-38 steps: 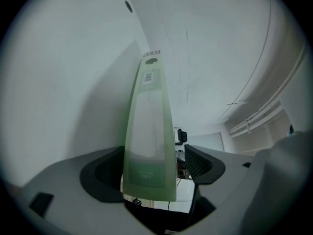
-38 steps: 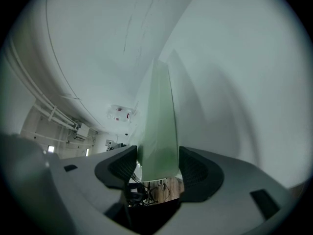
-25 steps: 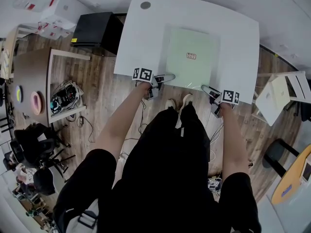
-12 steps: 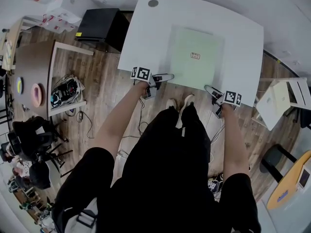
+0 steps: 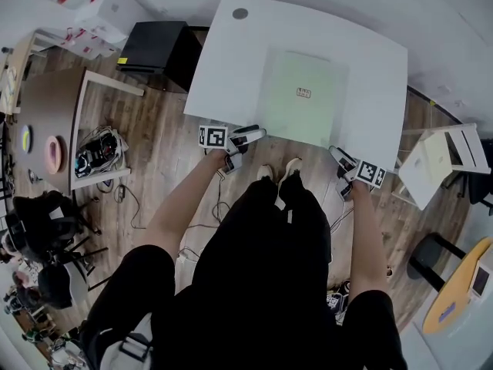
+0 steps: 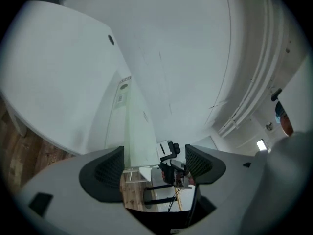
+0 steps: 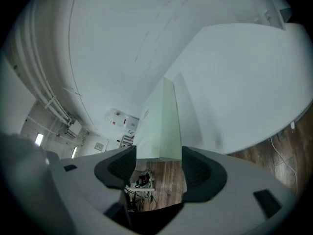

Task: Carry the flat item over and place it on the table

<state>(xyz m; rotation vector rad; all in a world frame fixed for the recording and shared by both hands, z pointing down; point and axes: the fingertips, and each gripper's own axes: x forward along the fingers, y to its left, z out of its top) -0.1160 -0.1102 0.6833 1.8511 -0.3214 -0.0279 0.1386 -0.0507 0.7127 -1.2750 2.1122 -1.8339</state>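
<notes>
Both left tongs [image 5: 256, 134] and right tongs [image 5: 336, 154] gape at board's [image 5: 302, 97] near corners.

No words or numbers can be read anywhere. A small reddish label [image 5: 303, 92] sits near the middle of the pale green board [image 5: 296, 118], ahead of both pairs of jaws, but its print is too small to make out. The cubes on the left gripper [image 5: 253, 134] and right gripper [image 5: 337, 155] carry black-and-white square markers [image 5: 213, 136], which are patterns, not letters. White boxes [image 5: 85, 14] far to the left of the left jaws bear red marks, also unreadable.
</notes>
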